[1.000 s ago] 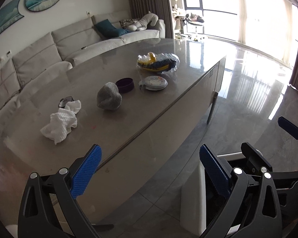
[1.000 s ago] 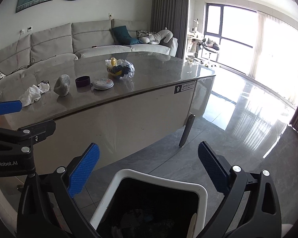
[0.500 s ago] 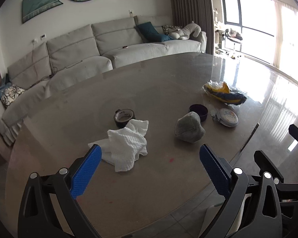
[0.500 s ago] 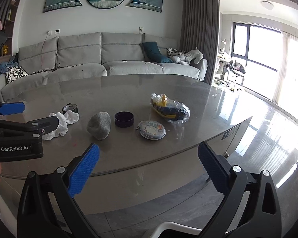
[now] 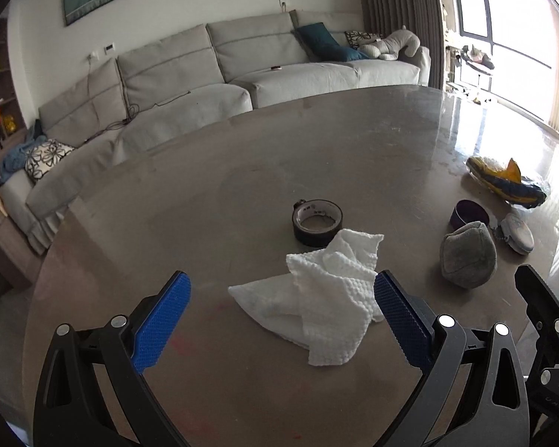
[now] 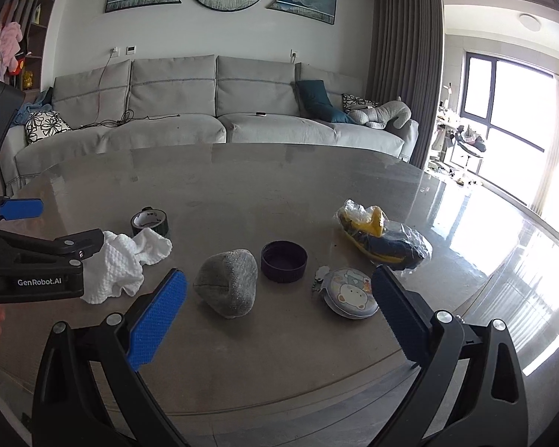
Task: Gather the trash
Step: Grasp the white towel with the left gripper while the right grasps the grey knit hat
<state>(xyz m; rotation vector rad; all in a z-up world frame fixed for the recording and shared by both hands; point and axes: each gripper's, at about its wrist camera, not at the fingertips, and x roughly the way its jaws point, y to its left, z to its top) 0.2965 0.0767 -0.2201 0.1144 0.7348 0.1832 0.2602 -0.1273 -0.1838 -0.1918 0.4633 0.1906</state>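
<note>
Left wrist view: the crumpled white towel [image 5: 324,294] lies on the desk [image 5: 242,186] straight ahead between the left gripper's [image 5: 281,322] spread, empty fingers, nearer than the right gripper [image 6: 275,311], whose fingers are also spread.

Your right wrist camera catches one legible mark — "GenRobot.AI", in white letters on the black body of the left gripper [image 6: 37,238] at the frame's left edge. The black roll of tape [image 6: 149,221] on the grey stone tabletop [image 6: 242,186] carries a printed inner label — too small for you to read in either view. Nothing else bears readable text.
</note>
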